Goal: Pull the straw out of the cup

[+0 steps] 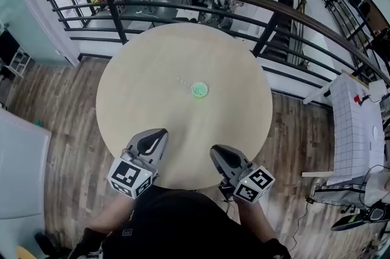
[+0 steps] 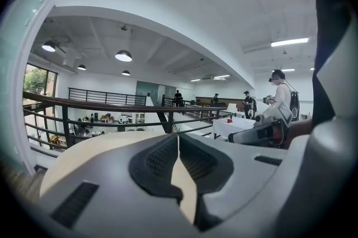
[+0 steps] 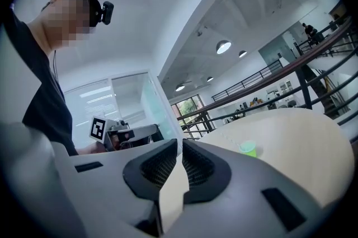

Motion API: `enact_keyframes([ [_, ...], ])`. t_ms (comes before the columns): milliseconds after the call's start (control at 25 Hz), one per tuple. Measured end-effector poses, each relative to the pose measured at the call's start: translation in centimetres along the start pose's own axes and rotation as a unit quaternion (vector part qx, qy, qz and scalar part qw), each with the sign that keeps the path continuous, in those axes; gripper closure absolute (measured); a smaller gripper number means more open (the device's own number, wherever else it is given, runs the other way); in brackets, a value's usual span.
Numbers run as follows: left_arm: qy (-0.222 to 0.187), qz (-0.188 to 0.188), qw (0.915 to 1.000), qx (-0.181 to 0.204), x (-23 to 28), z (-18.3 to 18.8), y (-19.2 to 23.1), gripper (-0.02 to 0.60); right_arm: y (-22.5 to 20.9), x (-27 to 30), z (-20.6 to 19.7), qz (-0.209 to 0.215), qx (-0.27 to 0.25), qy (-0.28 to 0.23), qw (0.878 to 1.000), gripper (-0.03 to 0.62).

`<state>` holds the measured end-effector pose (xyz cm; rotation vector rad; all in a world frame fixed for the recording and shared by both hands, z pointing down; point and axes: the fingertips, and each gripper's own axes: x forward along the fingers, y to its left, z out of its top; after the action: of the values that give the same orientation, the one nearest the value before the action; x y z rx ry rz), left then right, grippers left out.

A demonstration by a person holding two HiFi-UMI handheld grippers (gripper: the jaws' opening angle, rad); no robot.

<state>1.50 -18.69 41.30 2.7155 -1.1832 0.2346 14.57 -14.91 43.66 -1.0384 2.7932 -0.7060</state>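
While left gripper (image 1: 162,133) and right gripper (image 1: 214,150) sit closed, empty, the straw (image 1: 183,81) in the cup (image 1: 199,91) barely shows

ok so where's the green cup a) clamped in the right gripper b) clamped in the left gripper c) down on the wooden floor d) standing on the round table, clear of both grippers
D: the green cup stands near the middle of the round table, while the left gripper and the right gripper are shut and empty at its near edge.
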Motion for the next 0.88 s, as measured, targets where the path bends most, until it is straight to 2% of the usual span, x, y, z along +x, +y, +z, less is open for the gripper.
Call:
enact_keyframes([
  [200, -0.001, -0.02, 0.9998, 0.002, 1.4, 0.2, 2.1, 0.566, -0.6, 3.0, 0.6, -0.007, -0.005, 0.001, 1.0, 0.568],
  [560, -0.007, -0.059, 0.9983, -0.001, 3.5, 0.4, 5.5, 0.566, -2.4, 7.4, 0.9, -0.048, -0.015, 0.007, 0.999, 0.568],
  [880, 0.002, -0.078, 0.9969, 0.014, 6.2, -1.2, 6.9, 0.566, -4.2, 9.8, 0.4, -0.065, -0.027, 0.009, 0.997, 0.568],
])
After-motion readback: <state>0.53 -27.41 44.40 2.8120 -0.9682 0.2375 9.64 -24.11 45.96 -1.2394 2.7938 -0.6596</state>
